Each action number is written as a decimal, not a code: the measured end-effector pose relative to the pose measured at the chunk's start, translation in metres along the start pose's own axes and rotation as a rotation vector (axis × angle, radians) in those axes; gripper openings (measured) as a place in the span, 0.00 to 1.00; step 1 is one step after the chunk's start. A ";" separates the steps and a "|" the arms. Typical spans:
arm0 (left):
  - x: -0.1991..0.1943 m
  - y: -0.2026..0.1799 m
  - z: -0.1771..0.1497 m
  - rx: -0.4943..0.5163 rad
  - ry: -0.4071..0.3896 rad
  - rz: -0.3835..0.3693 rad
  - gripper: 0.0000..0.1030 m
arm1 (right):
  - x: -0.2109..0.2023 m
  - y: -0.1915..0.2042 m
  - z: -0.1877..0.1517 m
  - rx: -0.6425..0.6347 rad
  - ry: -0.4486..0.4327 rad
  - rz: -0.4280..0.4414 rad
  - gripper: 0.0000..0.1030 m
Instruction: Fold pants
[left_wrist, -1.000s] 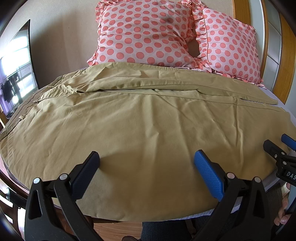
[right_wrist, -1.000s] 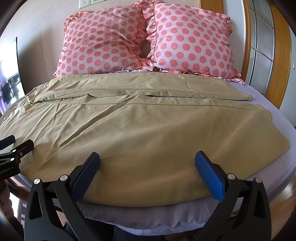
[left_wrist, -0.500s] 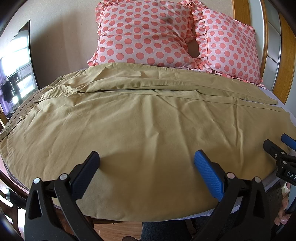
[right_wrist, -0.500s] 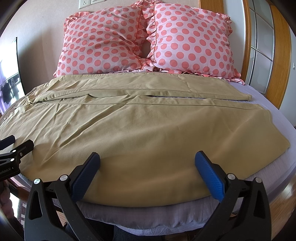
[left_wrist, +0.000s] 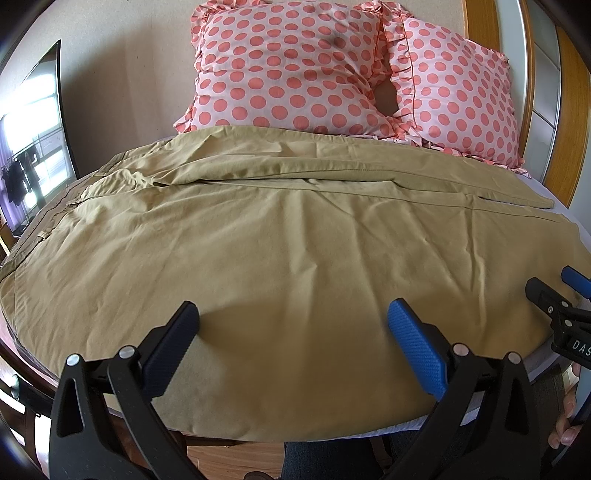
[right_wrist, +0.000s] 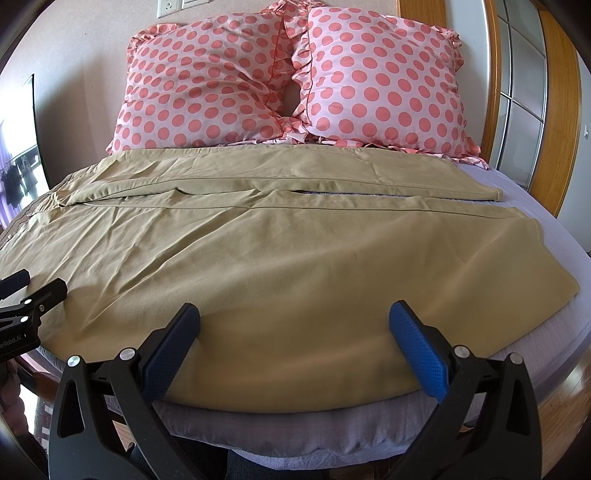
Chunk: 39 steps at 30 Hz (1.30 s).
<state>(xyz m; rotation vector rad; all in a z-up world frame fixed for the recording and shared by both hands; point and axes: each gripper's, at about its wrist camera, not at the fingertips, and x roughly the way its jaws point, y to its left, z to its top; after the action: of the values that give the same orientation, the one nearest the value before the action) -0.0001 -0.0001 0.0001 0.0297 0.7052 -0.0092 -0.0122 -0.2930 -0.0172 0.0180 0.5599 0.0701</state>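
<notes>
Khaki pants (left_wrist: 280, 240) lie spread flat across the bed, waistband at the left, leg cuffs at the right; they also show in the right wrist view (right_wrist: 288, 243). My left gripper (left_wrist: 291, 321) is open and empty, hovering over the near edge of the pants at their waist half. My right gripper (right_wrist: 293, 321) is open and empty over the near edge at the leg half. Each gripper shows at the side of the other's view: the right one (left_wrist: 554, 291), the left one (right_wrist: 33, 288).
Two pink polka-dot pillows (left_wrist: 295, 70) (right_wrist: 384, 81) stand against the wall behind the pants. The lavender bed sheet (right_wrist: 535, 206) shows at the right and front. A wooden-framed door (right_wrist: 517, 92) is at the right, a dark screen (left_wrist: 33, 147) at the left.
</notes>
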 end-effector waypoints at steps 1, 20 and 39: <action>0.000 0.000 0.000 0.000 0.000 0.000 0.98 | 0.000 0.000 0.000 0.000 0.000 0.000 0.99; 0.000 0.000 0.000 0.000 -0.003 0.000 0.98 | 0.001 0.000 -0.001 0.000 -0.002 0.000 0.99; -0.002 0.005 0.025 0.026 -0.023 -0.007 0.98 | 0.060 -0.113 0.164 0.192 0.041 -0.182 0.99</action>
<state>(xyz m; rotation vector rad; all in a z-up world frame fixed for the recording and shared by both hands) 0.0145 0.0041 0.0209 0.0521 0.6825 -0.0254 0.1329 -0.4007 0.0859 0.1526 0.6057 -0.1614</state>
